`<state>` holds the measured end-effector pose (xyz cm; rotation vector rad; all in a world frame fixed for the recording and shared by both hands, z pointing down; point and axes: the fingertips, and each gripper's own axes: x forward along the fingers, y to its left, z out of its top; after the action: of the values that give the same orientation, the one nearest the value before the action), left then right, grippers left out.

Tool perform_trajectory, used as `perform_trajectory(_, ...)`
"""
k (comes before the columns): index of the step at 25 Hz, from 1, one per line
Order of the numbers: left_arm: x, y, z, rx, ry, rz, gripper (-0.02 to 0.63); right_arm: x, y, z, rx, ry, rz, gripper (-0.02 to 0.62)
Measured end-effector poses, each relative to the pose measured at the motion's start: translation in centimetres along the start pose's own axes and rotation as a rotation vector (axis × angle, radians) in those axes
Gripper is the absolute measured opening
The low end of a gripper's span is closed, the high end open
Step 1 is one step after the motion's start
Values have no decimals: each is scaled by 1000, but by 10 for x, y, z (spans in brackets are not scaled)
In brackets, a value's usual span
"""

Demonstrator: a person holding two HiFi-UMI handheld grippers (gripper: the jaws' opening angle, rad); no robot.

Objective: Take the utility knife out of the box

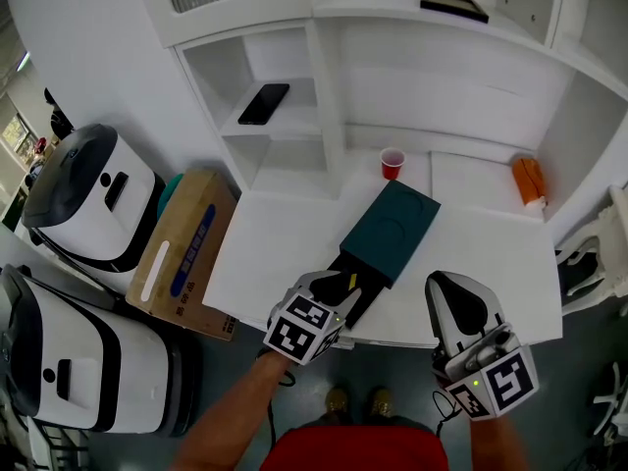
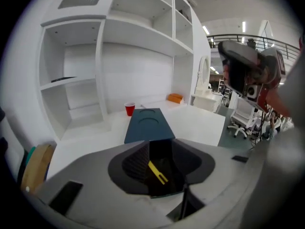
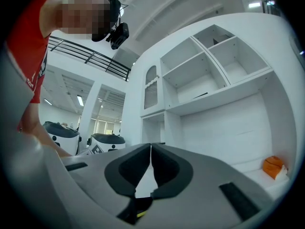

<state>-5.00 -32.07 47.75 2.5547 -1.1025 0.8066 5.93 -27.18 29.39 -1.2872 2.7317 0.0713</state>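
A teal box (image 1: 392,232) lies on the white table (image 1: 275,253), its black inner tray (image 1: 367,285) slid out toward the front edge. A yellow utility knife (image 1: 347,287) lies in that tray. My left gripper (image 1: 340,292) hangs over the tray's open end, tilted downward with its jaws spread. In the left gripper view the knife (image 2: 157,172) shows in the tray between the dark pads (image 2: 132,166), apart from them, with the teal box (image 2: 147,126) beyond. My right gripper (image 1: 459,297) is to the right at the table's front edge, and its jaws (image 3: 151,163) meet with nothing between them.
A red cup (image 1: 392,163) stands behind the box. An orange object (image 1: 529,180) lies at the back right. A black phone (image 1: 264,103) rests on a shelf. On the floor at the left are a cardboard box (image 1: 183,253) and white machines (image 1: 88,199).
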Motion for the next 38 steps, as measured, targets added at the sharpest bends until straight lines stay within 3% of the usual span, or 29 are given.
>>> perform_trajectory(5, 29, 4, -27, -12, 185, -6, 191, -10, -13, -1, 5, -10, -9, 15)
perform_trajectory(11, 56, 9, -51, -71, 316, 4, 199, -20, -31, -7, 16, 0, -22, 15)
perform_trajectory(14, 63, 19, -59, -55, 382, 37, 201, -21, -34, -10, 15, 4, -18, 15)
perform_trajectory(19, 74, 10, -84, -92, 537, -19, 210, -22, -37, -11, 19, -2, -15, 15)
perform_trajectory(31, 85, 10, -106, -85, 767, -44, 216, -32, -51, -9, 37, -25, -46, 15)
perform_trajectory(38, 84, 7, -108, -108, 832, -28, 216, -40, -59, -7, 47, -44, -65, 15)
